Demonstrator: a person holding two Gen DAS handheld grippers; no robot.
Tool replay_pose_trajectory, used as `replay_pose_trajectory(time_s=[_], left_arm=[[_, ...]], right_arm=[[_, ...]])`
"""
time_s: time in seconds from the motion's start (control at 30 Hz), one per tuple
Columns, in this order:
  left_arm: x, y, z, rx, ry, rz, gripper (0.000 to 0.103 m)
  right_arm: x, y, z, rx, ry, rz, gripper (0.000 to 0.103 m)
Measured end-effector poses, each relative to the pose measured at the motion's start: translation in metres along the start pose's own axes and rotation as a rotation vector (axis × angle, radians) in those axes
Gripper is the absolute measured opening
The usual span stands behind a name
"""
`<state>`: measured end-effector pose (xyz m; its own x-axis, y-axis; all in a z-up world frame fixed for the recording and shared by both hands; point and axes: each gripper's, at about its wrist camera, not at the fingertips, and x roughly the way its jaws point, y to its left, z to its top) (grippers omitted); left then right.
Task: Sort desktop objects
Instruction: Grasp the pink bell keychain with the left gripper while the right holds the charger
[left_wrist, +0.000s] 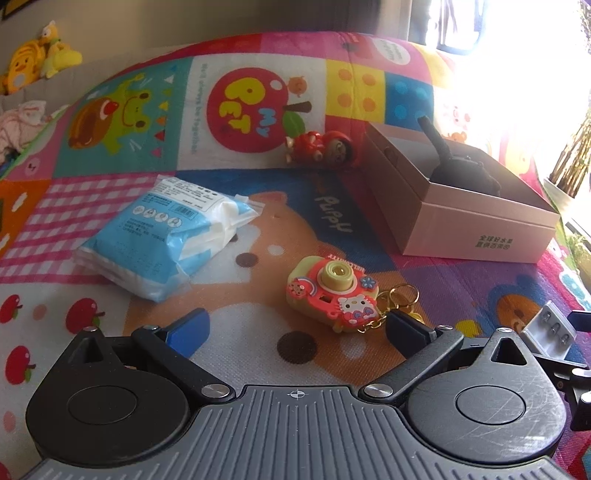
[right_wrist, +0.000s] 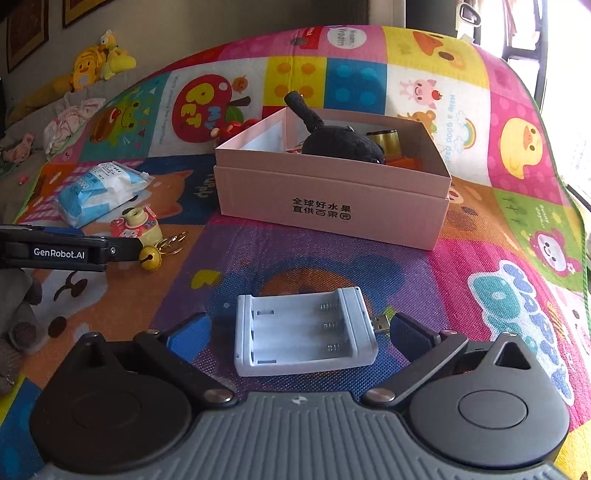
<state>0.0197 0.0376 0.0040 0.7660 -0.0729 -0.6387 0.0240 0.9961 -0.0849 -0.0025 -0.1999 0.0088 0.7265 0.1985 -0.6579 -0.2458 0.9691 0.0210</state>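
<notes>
A battery charger (right_wrist: 304, 330) lies between the wide-open, empty right gripper (right_wrist: 299, 332). The left gripper (left_wrist: 295, 328), likewise spread and empty, faces a toy camera (left_wrist: 332, 297). A tissue pack (left_wrist: 162, 236) and doll (left_wrist: 319, 147) also remain outside the part-filled box (right_wrist: 332, 199).

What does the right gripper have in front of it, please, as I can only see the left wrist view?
Observer: The right gripper is open, and a white battery charger lies on the mat between its fingers, its slots empty.
Operator: Thank you. What else is in the pink box besides the black plush toy?
Observer: A shiny gold cylinder sits behind the black plush toy in the pink box, and something orange shows beside it.
Operator: Is anything fixed to the camera keychain's rings?
Observer: A small yellow bell lies on the mat by the toy camera keychain, next to its gold rings.
</notes>
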Motion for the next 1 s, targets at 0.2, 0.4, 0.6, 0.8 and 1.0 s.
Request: replay_pose_trajectory(time_s=[0.2, 0.4, 0.6, 0.8, 1.0], left_arm=[[0.006, -0.018, 0.007, 0.112, -0.003, -0.070, 0.103], [0.025, -0.023, 0.020, 0.074, 0.041, -0.102, 0.103], [0.017, -0.031, 0.011, 0.080, 0.035, -0.137, 0.103], [0.017, -0.015, 0.023, -0.030, -0.001, -0.074, 0.103], [0.018, -0.028, 0.021, 0.077, -0.007, -0.002, 0.095]], right_arm=[[0.002, -0.004, -0.003, 0.035, 0.005, -0.038, 0.083], [0.002, -0.003, -0.003, 0.033, 0.005, -0.039, 0.084], [0.003, -0.007, -0.002, 0.058, 0.007, -0.029, 0.092], [0.003, -0.009, -0.003, 0.073, 0.003, -0.029, 0.097], [0.003, -0.012, -0.002, 0.085, 0.008, -0.023, 0.098]])
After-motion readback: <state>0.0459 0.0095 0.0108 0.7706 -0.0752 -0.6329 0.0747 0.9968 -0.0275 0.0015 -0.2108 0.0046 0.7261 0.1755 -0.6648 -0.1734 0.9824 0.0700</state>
